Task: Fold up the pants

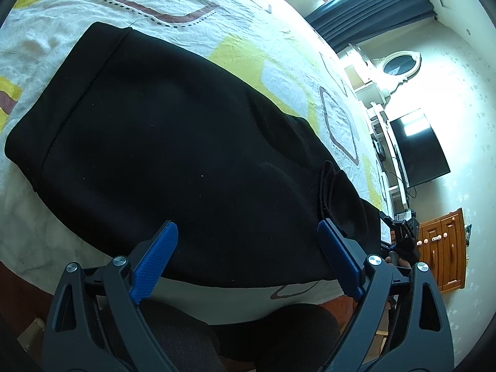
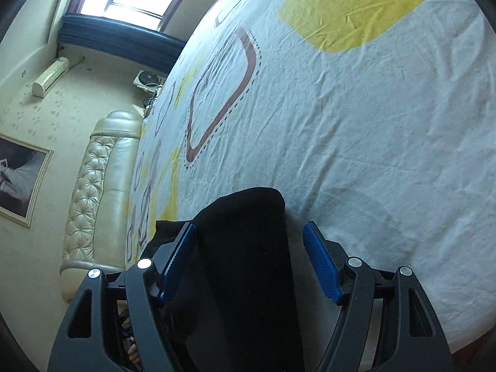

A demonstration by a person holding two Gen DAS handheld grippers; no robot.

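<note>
black pants [image 1: 173, 155] folded near bed [image 1: 241, 52] edge, left gripper [image 1: 248, 257] and right gripper [image 2: 251, 257] both spread apart

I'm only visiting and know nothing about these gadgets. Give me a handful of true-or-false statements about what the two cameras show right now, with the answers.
1. The pants are black. True.
2. They lie on a bare wooden table. False: they lie on a bed sheet printed with yellow and brown shapes.
3. The left gripper has its jaws spread apart over the cloth. True.
4. The right gripper is clamped tight on the fabric. False: its jaws stand open, with black cloth lying between them.
5. A dark, switched-off screen shows in the left wrist view. True.
6. The curtain is bright red. False: it is dark blue.
</note>
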